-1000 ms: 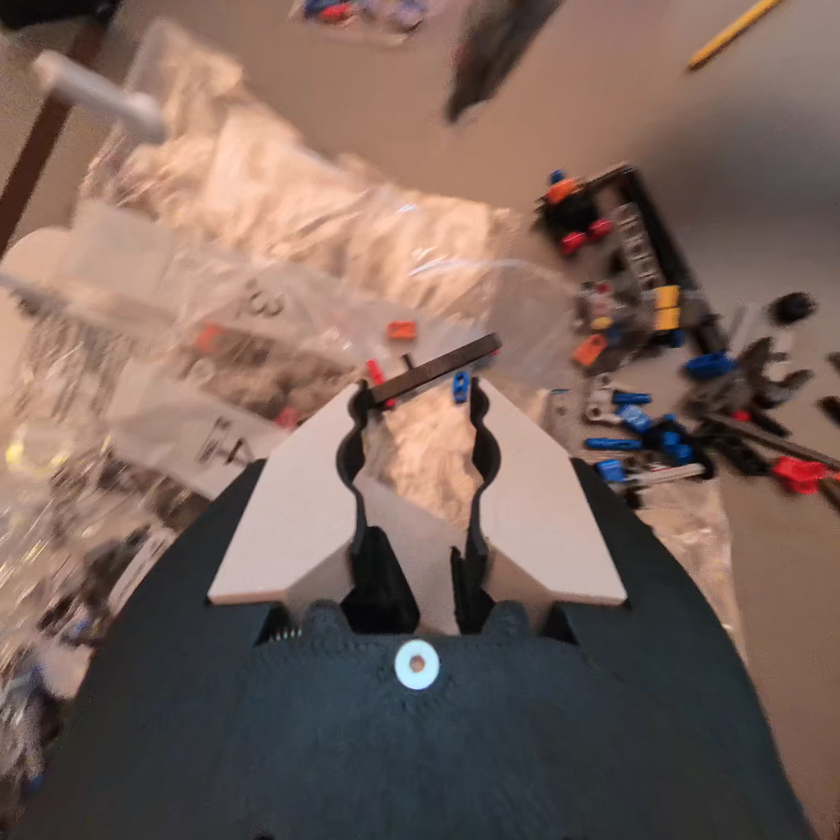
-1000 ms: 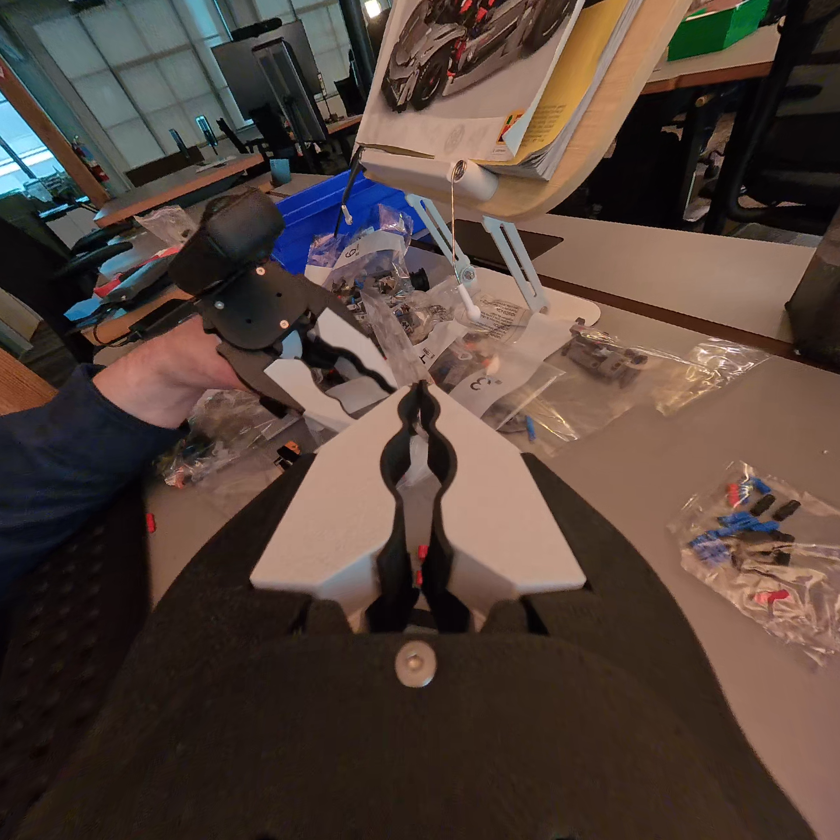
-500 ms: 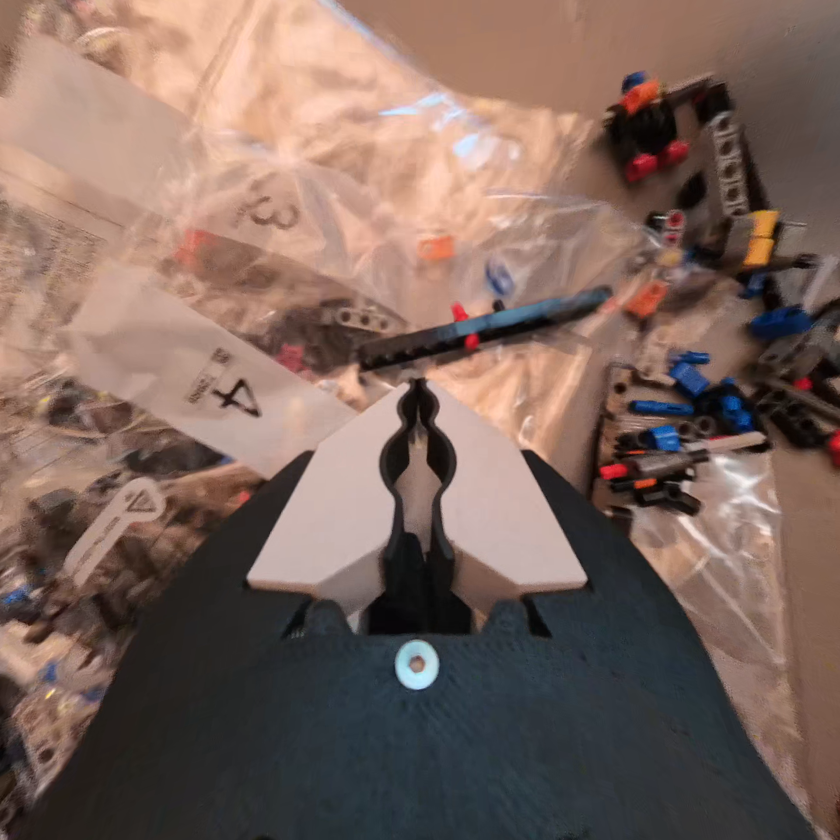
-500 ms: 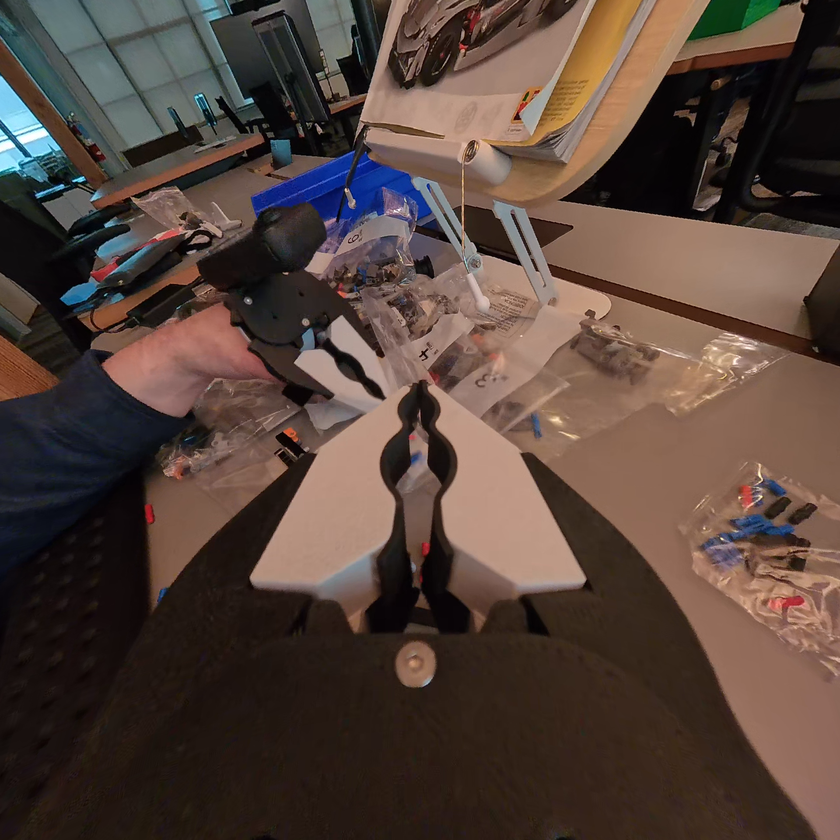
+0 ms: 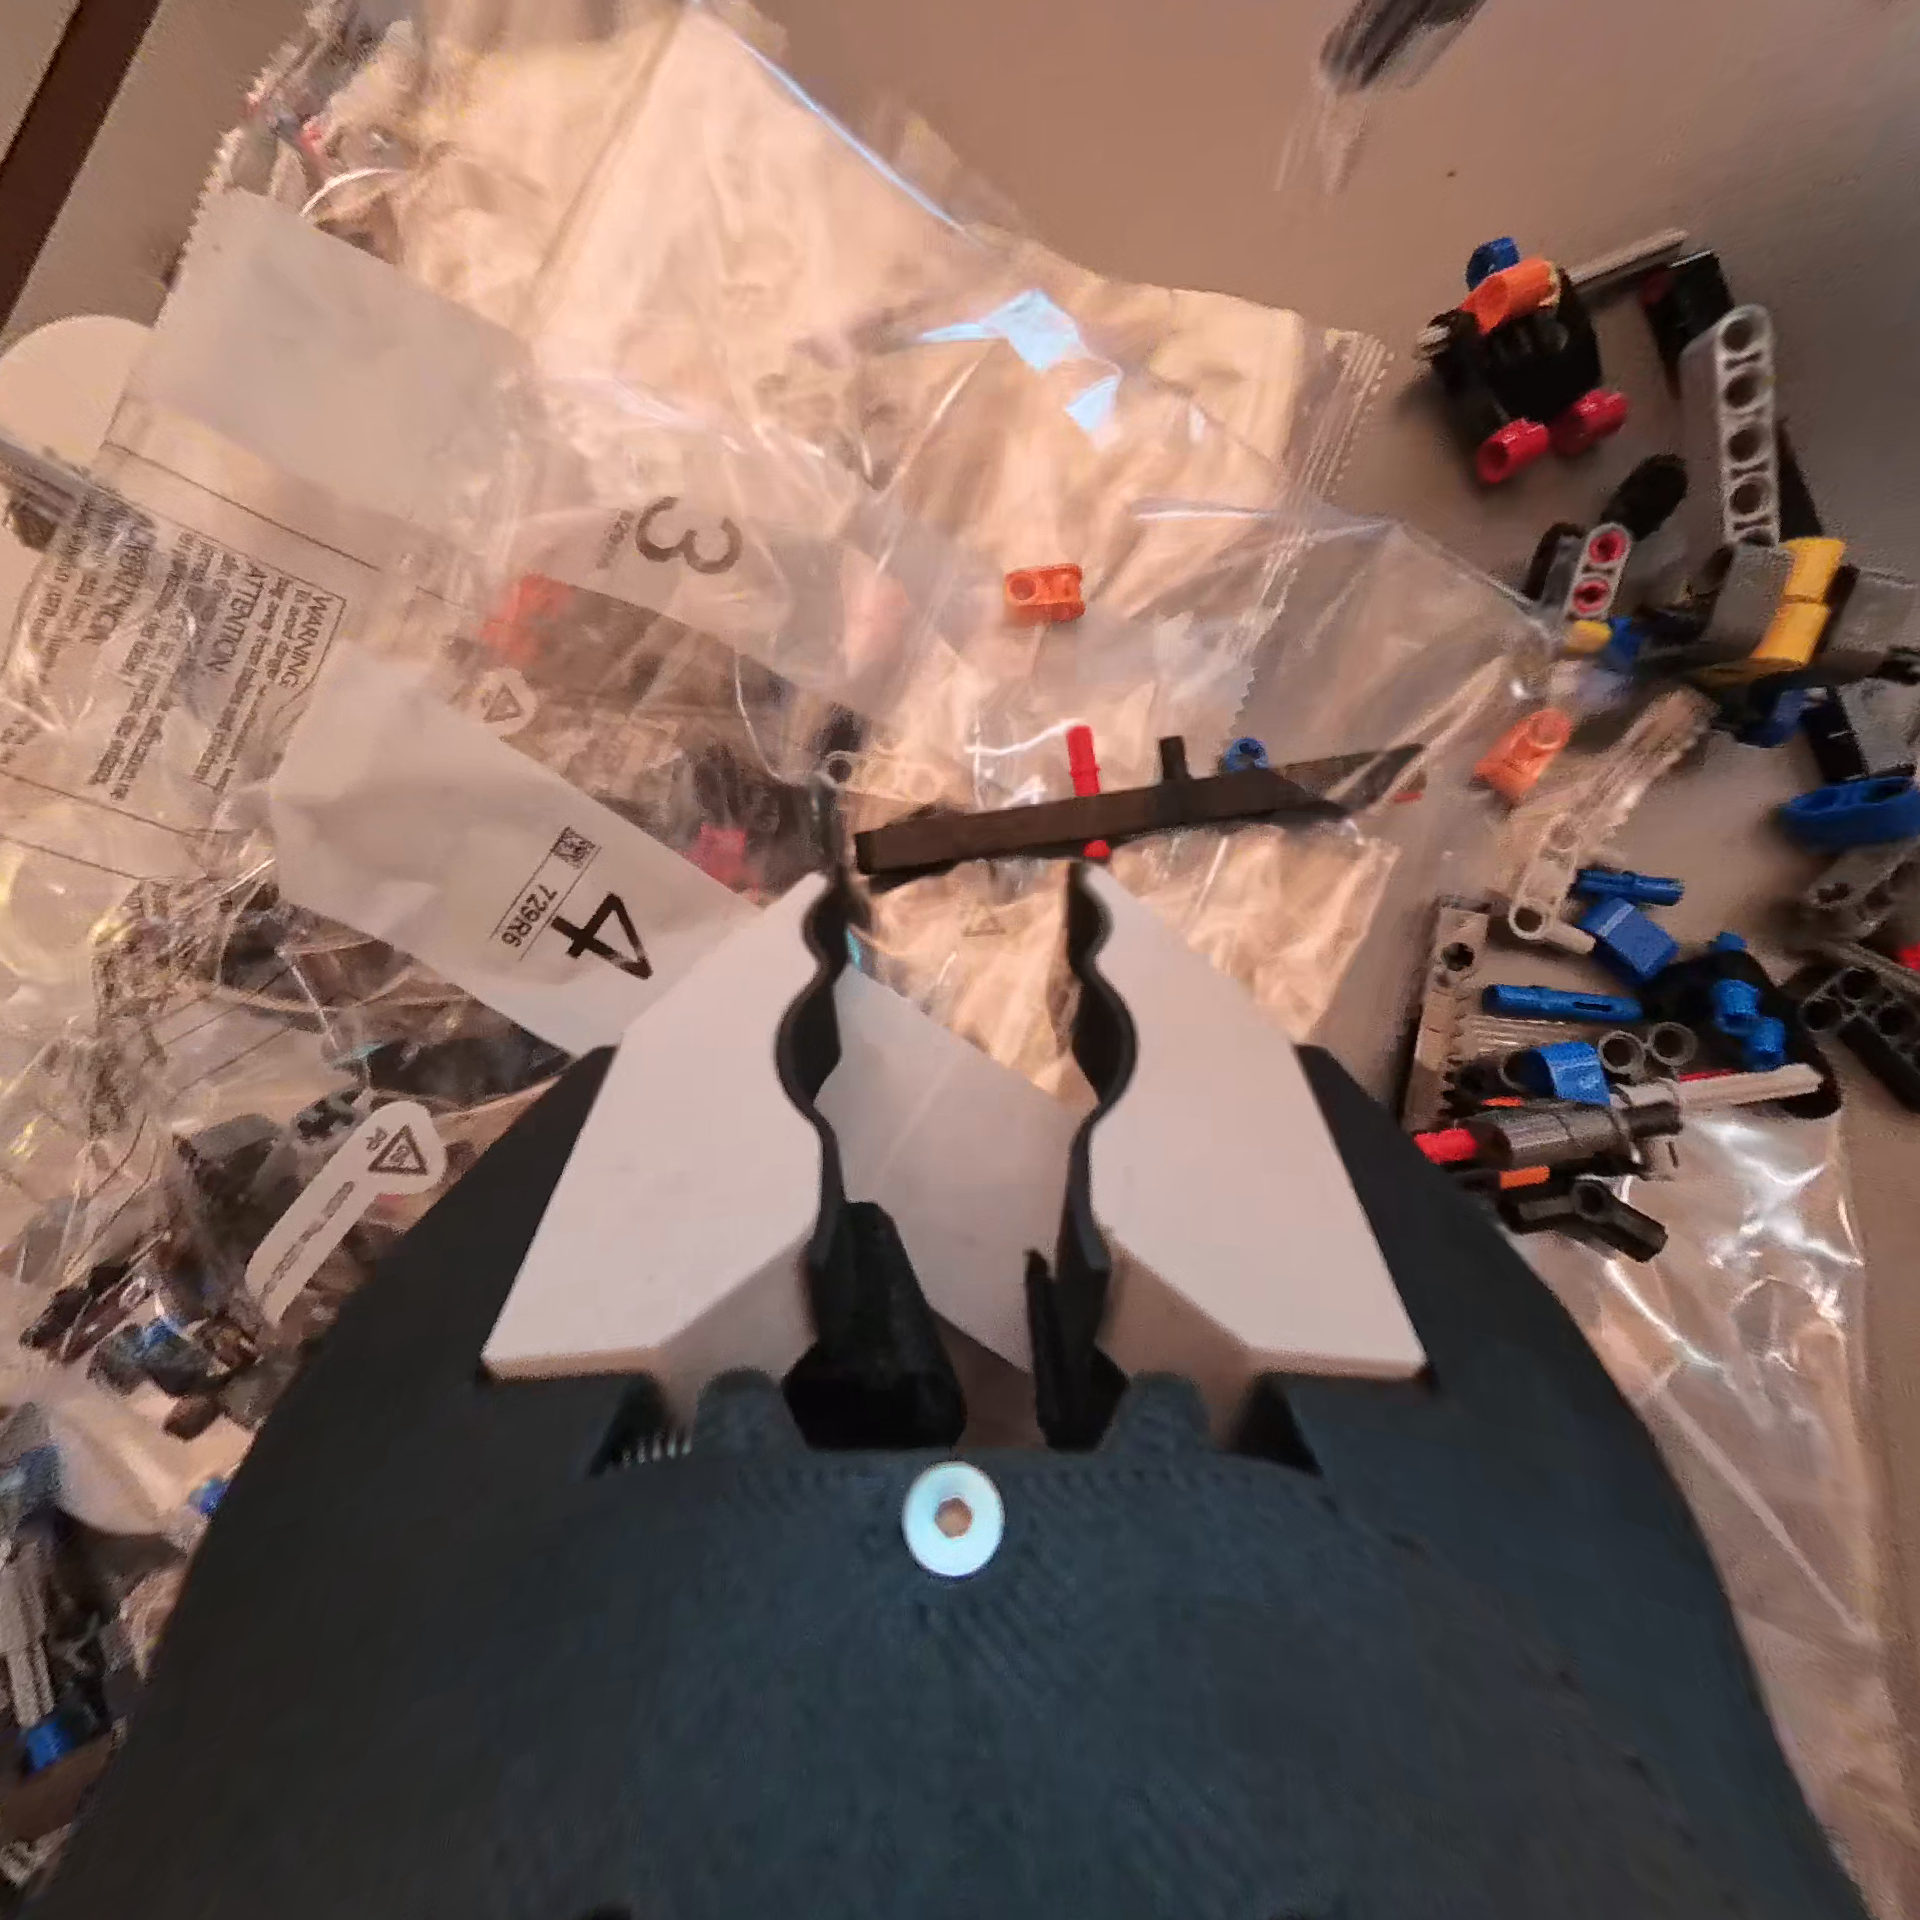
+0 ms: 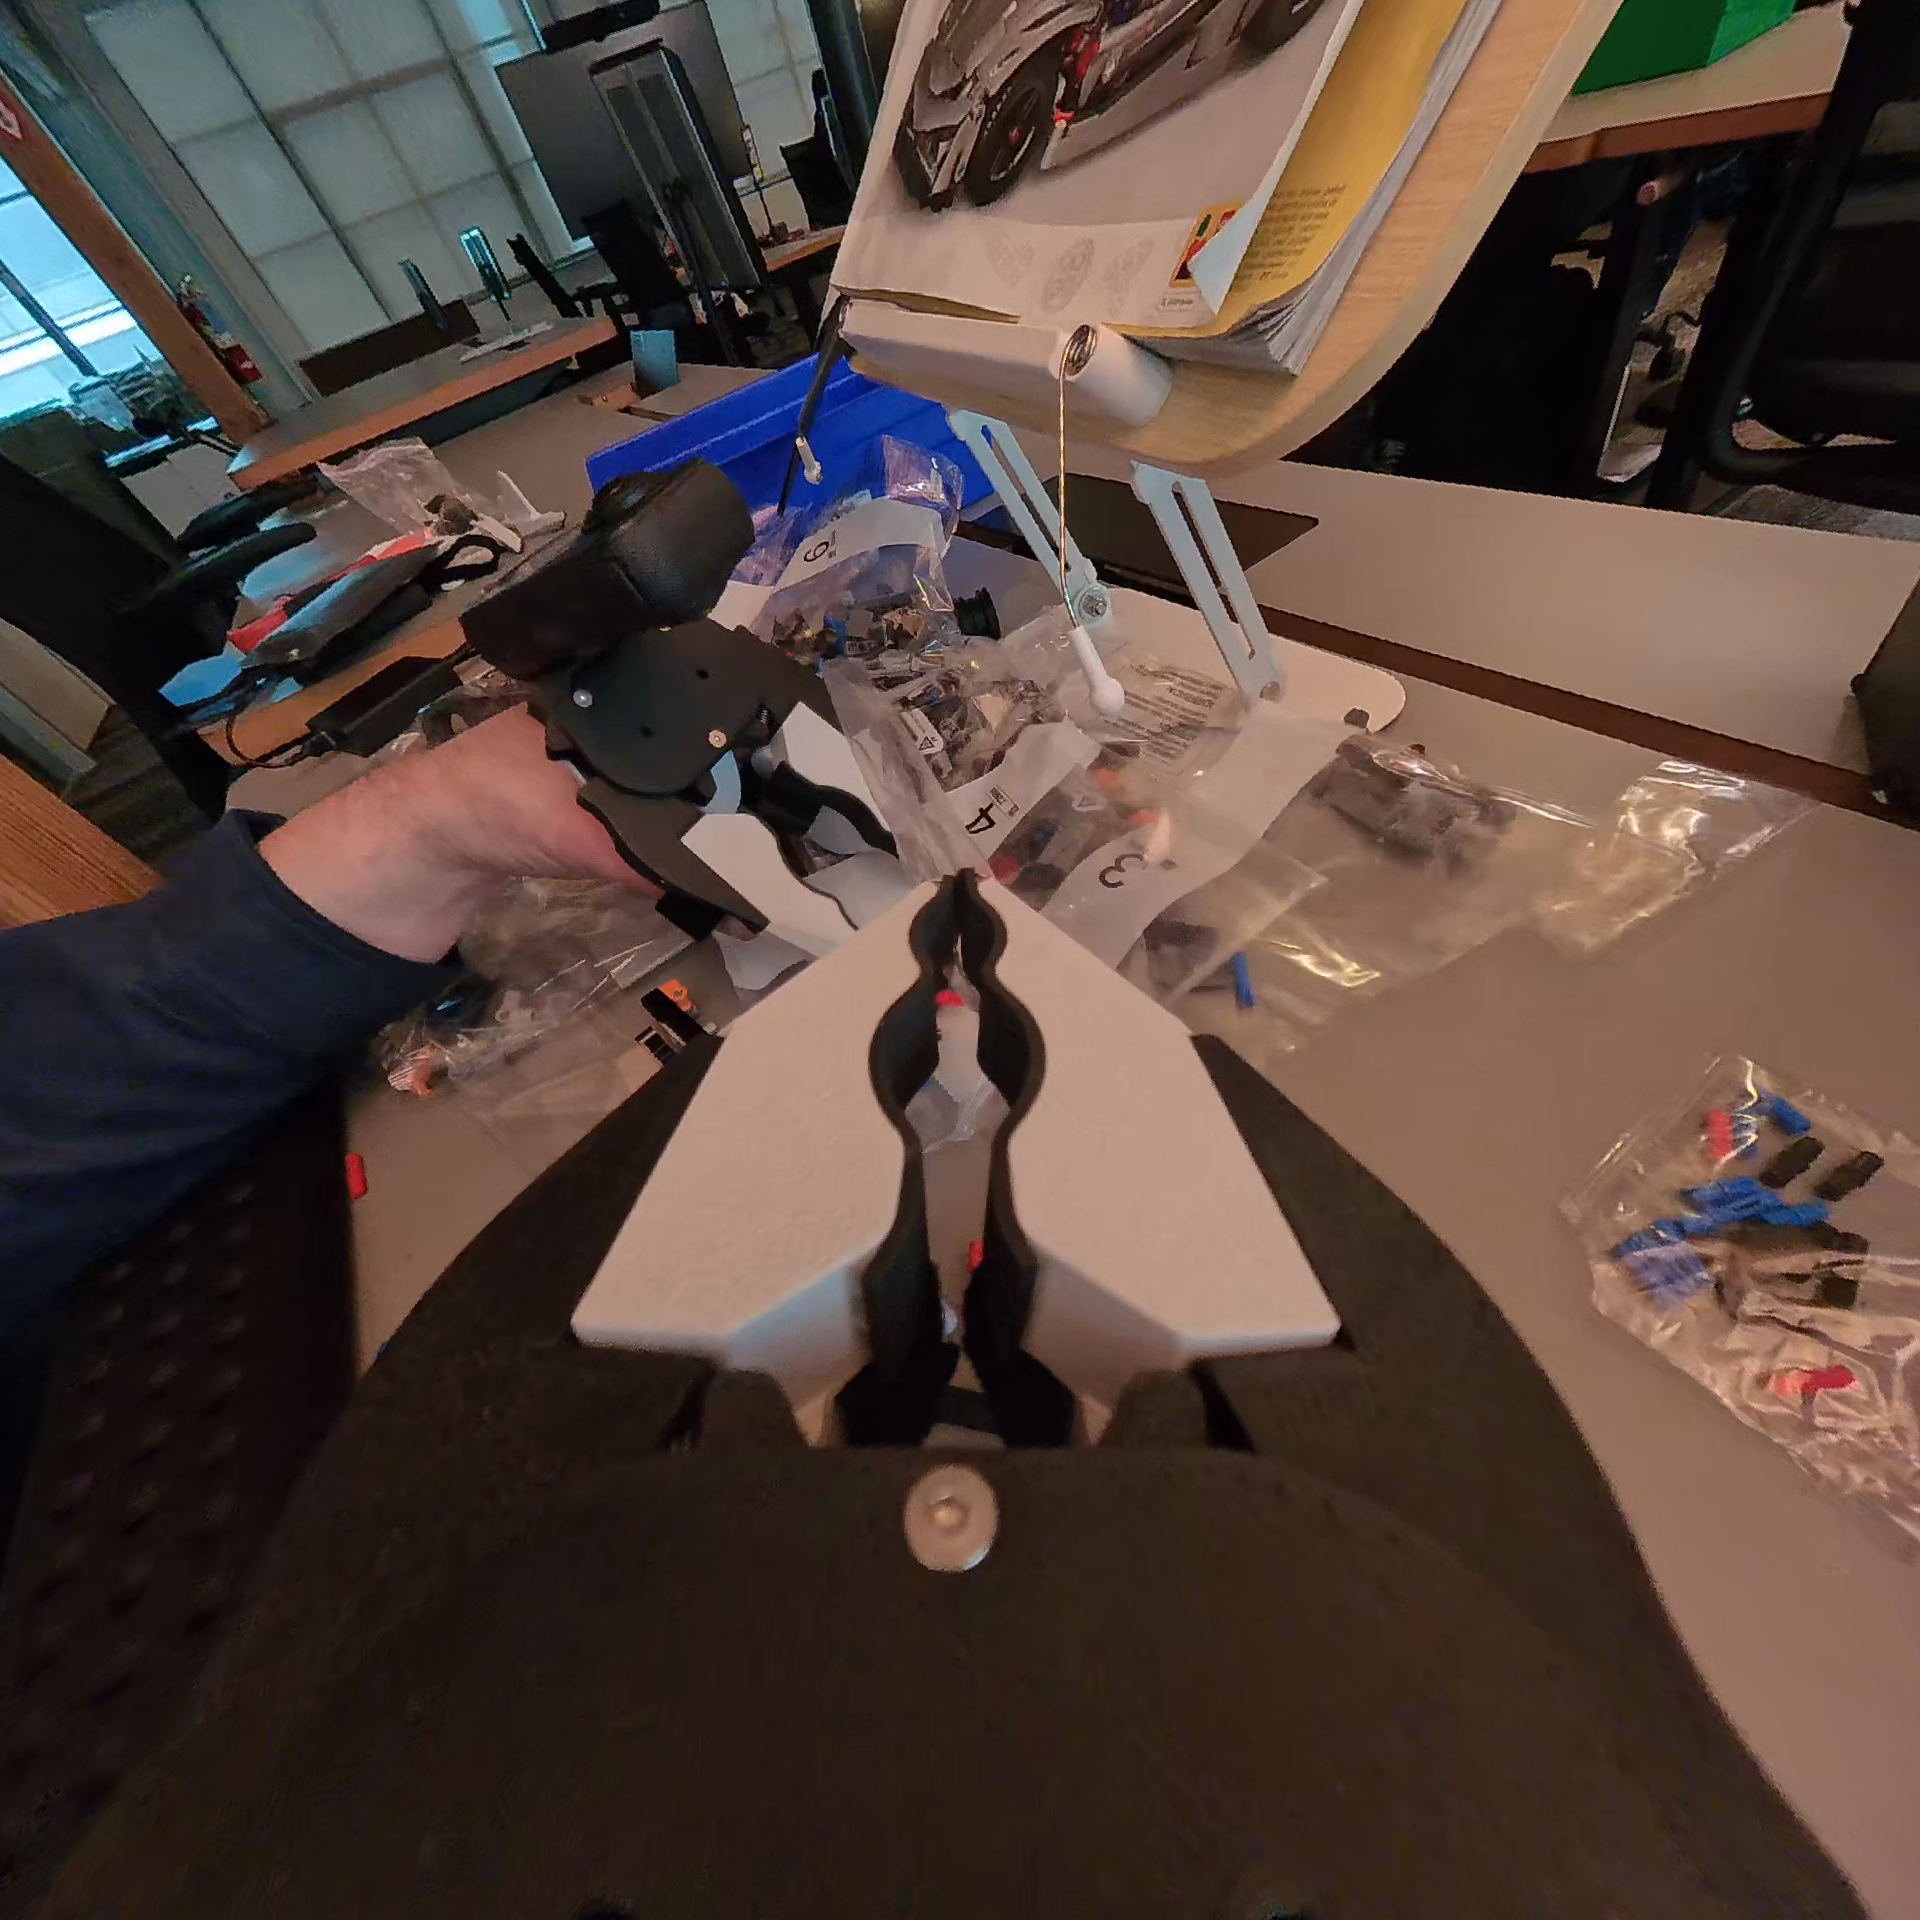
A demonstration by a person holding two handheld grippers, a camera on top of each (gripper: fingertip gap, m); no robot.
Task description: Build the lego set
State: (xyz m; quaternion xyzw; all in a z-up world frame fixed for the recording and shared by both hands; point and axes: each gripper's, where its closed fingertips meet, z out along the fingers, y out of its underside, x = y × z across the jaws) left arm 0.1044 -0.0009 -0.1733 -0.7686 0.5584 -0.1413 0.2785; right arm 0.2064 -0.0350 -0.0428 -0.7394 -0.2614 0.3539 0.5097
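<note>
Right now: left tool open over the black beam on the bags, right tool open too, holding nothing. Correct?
Not quite. The right tool is shut, tips together, as the right wrist view shows. The rest holds: the left tool is open just short of the black beam on the bags.

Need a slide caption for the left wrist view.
Open left gripper hovers near a long black beam lying on clear parts bags.

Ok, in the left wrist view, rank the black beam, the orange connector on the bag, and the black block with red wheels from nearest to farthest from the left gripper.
1. Black beam: just past the tips of the left gripper.
2. Orange connector: farther ahead, on the clear bag.
3. Black block with red wheels: farthest, upper right on the table.
</note>
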